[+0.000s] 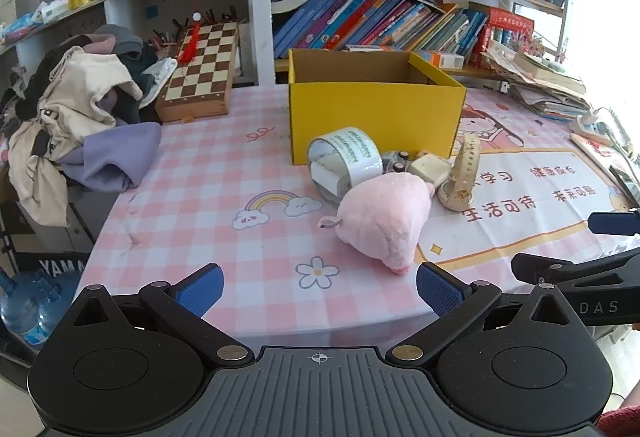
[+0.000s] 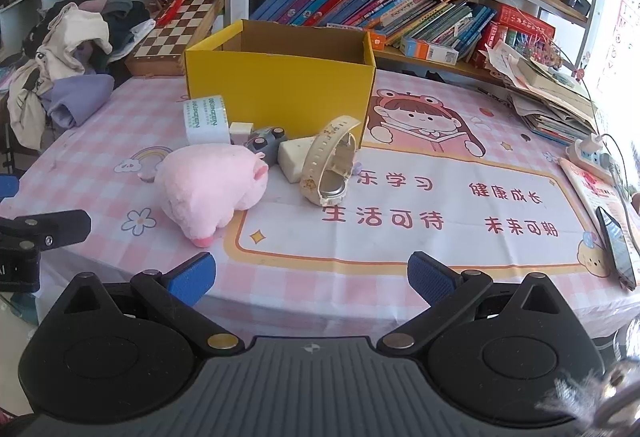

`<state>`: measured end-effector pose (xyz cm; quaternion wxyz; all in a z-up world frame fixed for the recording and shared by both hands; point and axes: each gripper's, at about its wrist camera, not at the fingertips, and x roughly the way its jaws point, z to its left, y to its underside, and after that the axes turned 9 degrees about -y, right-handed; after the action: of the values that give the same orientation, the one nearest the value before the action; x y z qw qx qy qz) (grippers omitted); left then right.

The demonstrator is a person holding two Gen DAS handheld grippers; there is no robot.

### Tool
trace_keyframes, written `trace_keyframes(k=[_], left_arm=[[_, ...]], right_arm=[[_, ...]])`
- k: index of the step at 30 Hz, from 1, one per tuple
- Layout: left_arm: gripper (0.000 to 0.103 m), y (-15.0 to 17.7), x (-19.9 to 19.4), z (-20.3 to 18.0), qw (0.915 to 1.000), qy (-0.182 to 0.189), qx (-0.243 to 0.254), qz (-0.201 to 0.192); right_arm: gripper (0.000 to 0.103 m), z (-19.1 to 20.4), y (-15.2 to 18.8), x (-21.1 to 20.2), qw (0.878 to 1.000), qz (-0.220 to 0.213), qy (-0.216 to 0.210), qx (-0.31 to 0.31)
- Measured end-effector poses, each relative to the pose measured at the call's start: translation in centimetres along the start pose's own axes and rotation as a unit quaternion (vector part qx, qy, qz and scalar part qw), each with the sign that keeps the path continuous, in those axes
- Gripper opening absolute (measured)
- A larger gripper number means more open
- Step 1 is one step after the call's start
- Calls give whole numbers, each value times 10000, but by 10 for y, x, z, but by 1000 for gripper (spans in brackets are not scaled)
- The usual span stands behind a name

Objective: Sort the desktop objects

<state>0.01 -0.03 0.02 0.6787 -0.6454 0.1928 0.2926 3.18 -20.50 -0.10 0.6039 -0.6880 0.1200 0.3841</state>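
Note:
An open yellow cardboard box [image 1: 374,117] [image 2: 280,93] stands on the pink checked tablecloth. In front of it lie a pink plush pig [image 1: 382,223] [image 2: 212,187], a tape roll [image 1: 346,159] [image 2: 206,121], a cream wristwatch [image 1: 462,173] [image 2: 330,165], a small grey toy car [image 2: 266,143] and pale eraser blocks [image 1: 430,167] [image 2: 294,157]. My left gripper [image 1: 320,291] is open over the table's near edge, short of the pig. My right gripper [image 2: 312,279] is open too, nothing between its blue pads, near the front edge below the watch.
A heap of clothes [image 1: 76,117] [image 2: 68,57] and a chessboard [image 1: 202,69] [image 2: 176,29] sit at the back left. Bookshelves [image 2: 360,5] run behind the box. Stacked papers [image 2: 548,93], a power strip [image 2: 592,153] and a phone [image 2: 618,249] lie on the right. Water bottles [image 1: 28,305] stand below left.

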Motion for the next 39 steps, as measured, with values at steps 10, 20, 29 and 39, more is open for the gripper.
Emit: trace_keyframes(k=[10,20,29,39], left_arm=[[103,-4,0,-2,9998,100,117,116],[103,-1,-1,-3,9998,103,113,100],[103,-3,0,-4,9998,121,133,104],[103,-5,3,-4,9996,183,148,127]], right_arm=[[103,0,1,-5,10000,-10,-92,-29],[103,-3,2,-7,9999,-13,-110,-89],[103,11,7,-2,9999,-111,2,-2],[103,8,4,-3,10000,-82,45,-28]])
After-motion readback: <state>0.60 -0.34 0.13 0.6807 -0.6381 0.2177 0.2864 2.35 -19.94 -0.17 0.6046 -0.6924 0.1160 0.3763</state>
